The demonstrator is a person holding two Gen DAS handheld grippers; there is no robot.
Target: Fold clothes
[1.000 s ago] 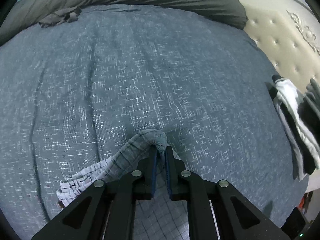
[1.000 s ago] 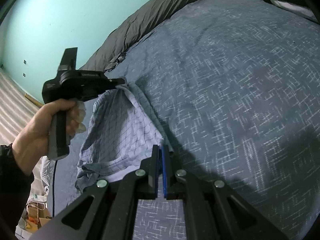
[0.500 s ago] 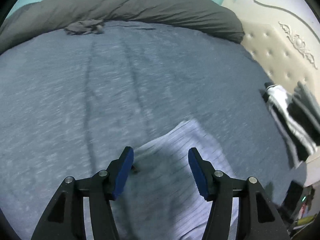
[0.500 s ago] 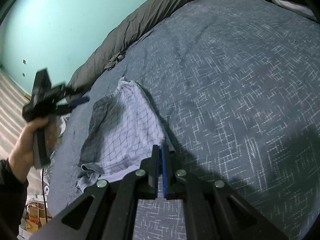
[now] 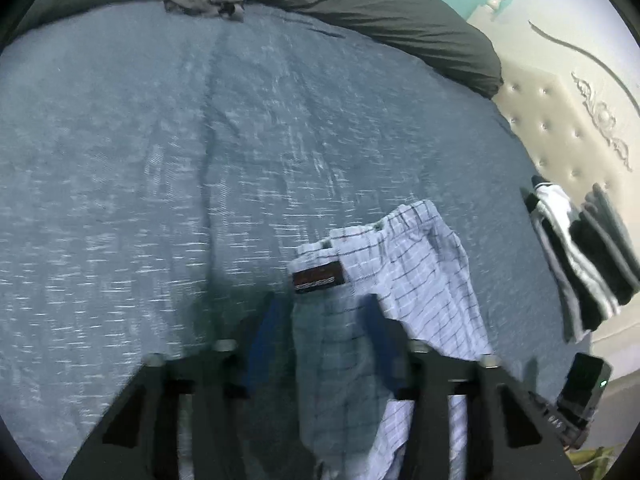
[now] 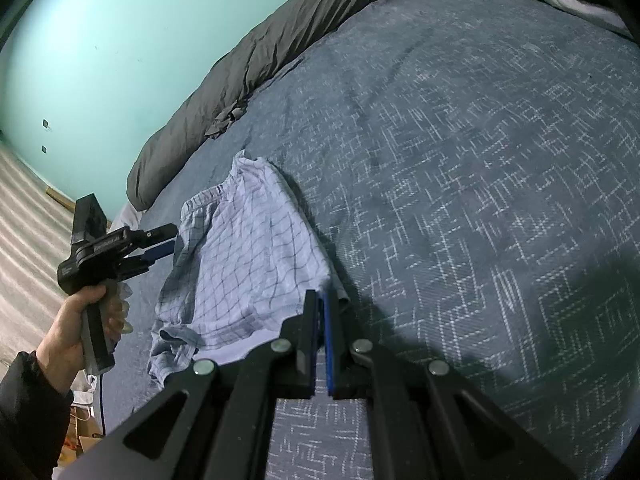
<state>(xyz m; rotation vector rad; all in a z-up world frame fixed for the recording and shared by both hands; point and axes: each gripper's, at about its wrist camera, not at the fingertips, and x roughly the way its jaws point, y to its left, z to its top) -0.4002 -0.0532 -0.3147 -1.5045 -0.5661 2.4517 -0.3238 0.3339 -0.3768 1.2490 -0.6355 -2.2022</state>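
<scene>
A corner of the checked shorts (image 6: 244, 256) is being pinched in the closed right gripper (image 6: 322, 300), the garment is being left spread on the blue bedspread (image 6: 460, 168), the left gripper (image 6: 162, 242) is being held wide open and empty beside its waistband, a grey duvet (image 6: 256, 52) lying beyond.

Dim, bluish light; left wrist view motion-blurred, right sharper, both fisheye-bent with black corners.
</scene>
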